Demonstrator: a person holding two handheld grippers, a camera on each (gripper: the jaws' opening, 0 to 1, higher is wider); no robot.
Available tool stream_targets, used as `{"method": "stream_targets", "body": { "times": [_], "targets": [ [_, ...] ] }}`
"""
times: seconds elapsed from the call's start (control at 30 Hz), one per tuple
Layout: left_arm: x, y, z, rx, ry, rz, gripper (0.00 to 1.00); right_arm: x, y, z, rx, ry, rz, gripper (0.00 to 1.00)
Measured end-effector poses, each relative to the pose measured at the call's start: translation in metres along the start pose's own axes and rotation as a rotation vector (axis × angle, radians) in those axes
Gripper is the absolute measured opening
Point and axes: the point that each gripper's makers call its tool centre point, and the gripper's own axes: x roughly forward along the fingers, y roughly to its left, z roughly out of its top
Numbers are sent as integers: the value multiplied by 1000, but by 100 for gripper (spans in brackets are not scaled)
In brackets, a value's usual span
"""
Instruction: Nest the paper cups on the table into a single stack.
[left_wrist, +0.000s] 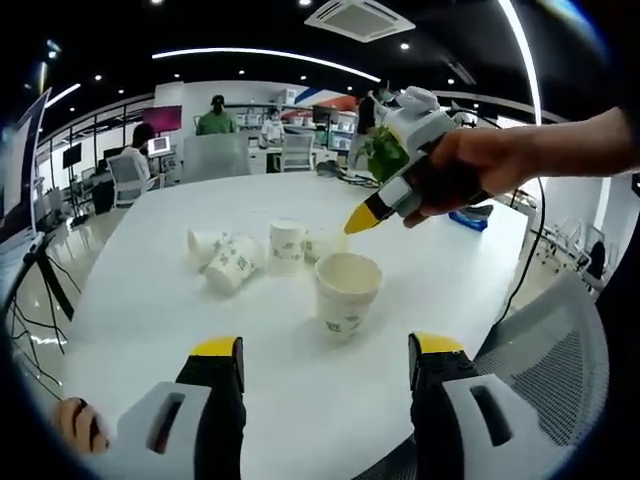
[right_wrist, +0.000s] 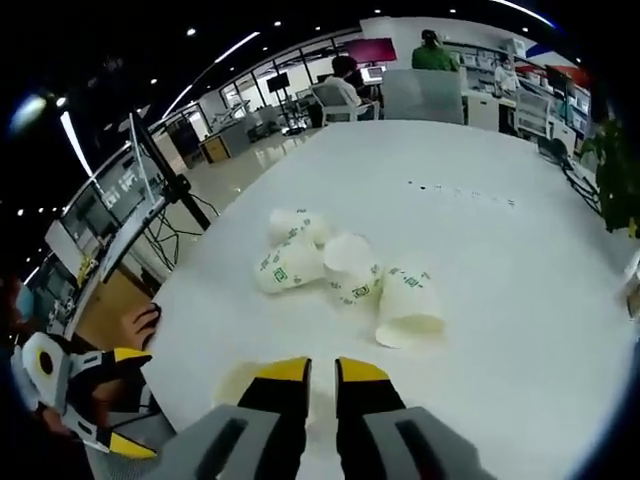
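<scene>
My left hand-held gripper (left_wrist: 325, 360) spread, upright cup (left_wrist: 347, 290) just ahead; right hand-held gripper (right_wrist: 322, 372) nearly pressed together, tipped cups (right_wrist: 340, 265) ahead on surface (right_wrist: 520, 300).

Upright paper cup (left_wrist: 347, 291) beyond open tongs (left_wrist: 327, 358) (others tipped behind)

We saw the left gripper (left_wrist: 327, 362) with black jaws, yellow tips and grey housings with slots. The right gripper (right_wrist: 322, 372) matched, its body white and grey, bare-handed grip.
</scene>
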Motion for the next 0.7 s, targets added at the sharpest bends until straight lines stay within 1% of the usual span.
{"method": "stream_targets", "body": {
  "times": [0.17,0.23,0.3,0.33,0.37,0.43,0.5,0.57,0.63,0.7],
  "targets": [
    [-1,0,1,1,6,7,65,1,-11,-1,-6,1,-34,10],
    [0,1,0,-1,8,9,65,3,-25,-1,-22,3,-68,12],
    [0,2,-1,0,13,12,65,9,-47,1,-46,3,-111,15],
    [0,2,-1,1,14,12,65,10,-61,1,-77,9,-151,15],
    [0,2,-1,2,16,13,65,11,-67,1,-91,15,-167,16],
    [0,0,-1,6,20,14,65,9,-71,2,-91,1,-183,17],
    [-1,-1,-1,9,25,17,65,6,-79,-2,-81,0,-193,20],
    [-1,-1,-2,12,29,20,65,9,-89,-2,-86,2,-219,24],
    [-1,0,-2,12,31,23,65,18,-105,0,-100,-4,-241,26],
    [0,1,-3,12,35,26,65,19,-107,-1,-114,0,-249,26]
  ]
}}
